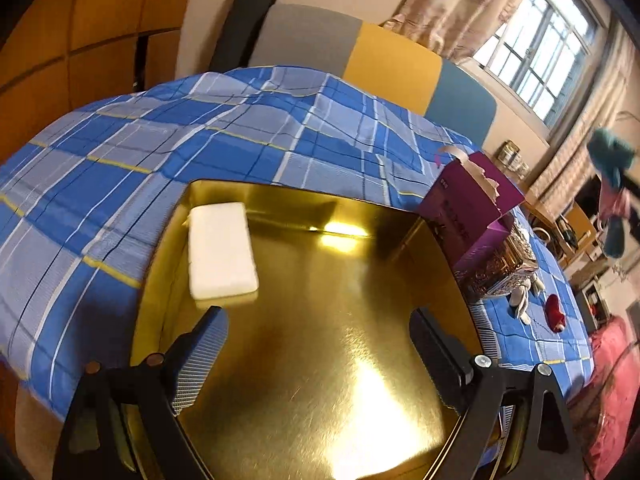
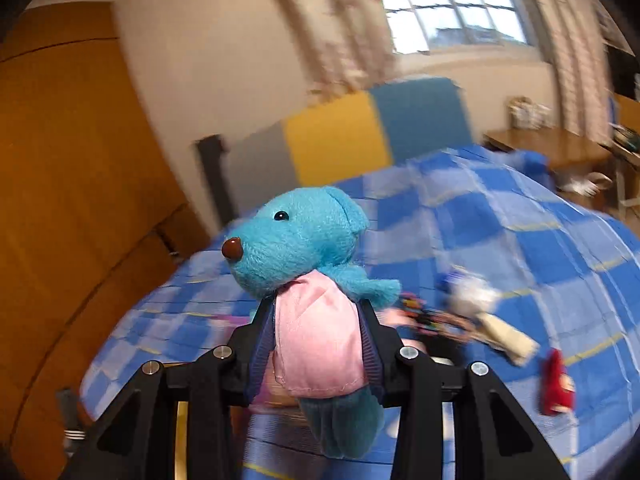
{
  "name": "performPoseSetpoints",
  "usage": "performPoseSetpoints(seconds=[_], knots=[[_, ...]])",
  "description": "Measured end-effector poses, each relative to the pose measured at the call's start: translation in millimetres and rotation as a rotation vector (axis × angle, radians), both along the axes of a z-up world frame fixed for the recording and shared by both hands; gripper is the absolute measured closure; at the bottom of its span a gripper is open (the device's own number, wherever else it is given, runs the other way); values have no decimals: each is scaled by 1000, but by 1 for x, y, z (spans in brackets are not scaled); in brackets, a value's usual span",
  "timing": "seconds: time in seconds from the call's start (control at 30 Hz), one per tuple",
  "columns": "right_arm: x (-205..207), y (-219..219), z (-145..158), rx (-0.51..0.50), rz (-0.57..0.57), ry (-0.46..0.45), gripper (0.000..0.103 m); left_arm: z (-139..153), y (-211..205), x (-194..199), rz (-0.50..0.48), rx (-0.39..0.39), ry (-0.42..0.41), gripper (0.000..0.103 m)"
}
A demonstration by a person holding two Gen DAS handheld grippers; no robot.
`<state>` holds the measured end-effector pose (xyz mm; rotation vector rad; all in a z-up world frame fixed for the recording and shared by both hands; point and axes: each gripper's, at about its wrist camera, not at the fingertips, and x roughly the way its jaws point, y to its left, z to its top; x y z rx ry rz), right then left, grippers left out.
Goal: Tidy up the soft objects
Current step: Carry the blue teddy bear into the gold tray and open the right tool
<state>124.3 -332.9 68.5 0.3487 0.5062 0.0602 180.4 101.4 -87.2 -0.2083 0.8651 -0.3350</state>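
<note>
Over the checked bed (image 1: 200, 136), my left gripper (image 1: 320, 344) hangs spread and empty above the gold tray (image 1: 320, 360) — white sponge (image 1: 222, 250) inside. My right gripper (image 2: 316, 344) clamps the blue teddy (image 2: 308, 276) aloft — I judge the carry underway; next, lower it into the tray.

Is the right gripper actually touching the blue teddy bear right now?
Touching. The right wrist view shows the right gripper with its jaws pressed against both sides of the blue teddy bear, squeezing its pink torso, with no gap visible on either side.
</note>
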Motion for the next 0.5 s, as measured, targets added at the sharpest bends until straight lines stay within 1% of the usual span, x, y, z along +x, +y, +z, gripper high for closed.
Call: performPoseSetpoints(seconds=[0.07, 0.13, 0.23, 0.27, 0.3, 0.37, 0.5], knots=[[8, 37, 9, -6, 75, 0, 63, 0, 9, -5, 39, 5, 8, 10], [19, 81, 11, -27, 147, 24, 62, 1, 17, -8, 67, 16, 16, 8], [41, 149, -4, -80, 244, 103, 62, 2, 31, -13, 107, 49, 6, 8], [52, 175, -15, -104, 275, 142, 62, 2, 35, -14, 120, 57, 3, 8], [58, 189, -25, -113, 293, 168, 63, 2, 40, -15, 134, 63, -1, 8], [79, 222, -54, -104, 323, 256, 63, 1, 48, -16, 152, 67, 2, 7], [107, 259, -108, -76, 321, 394, 63, 0, 67, -14, 220, 60, 7, 7]])
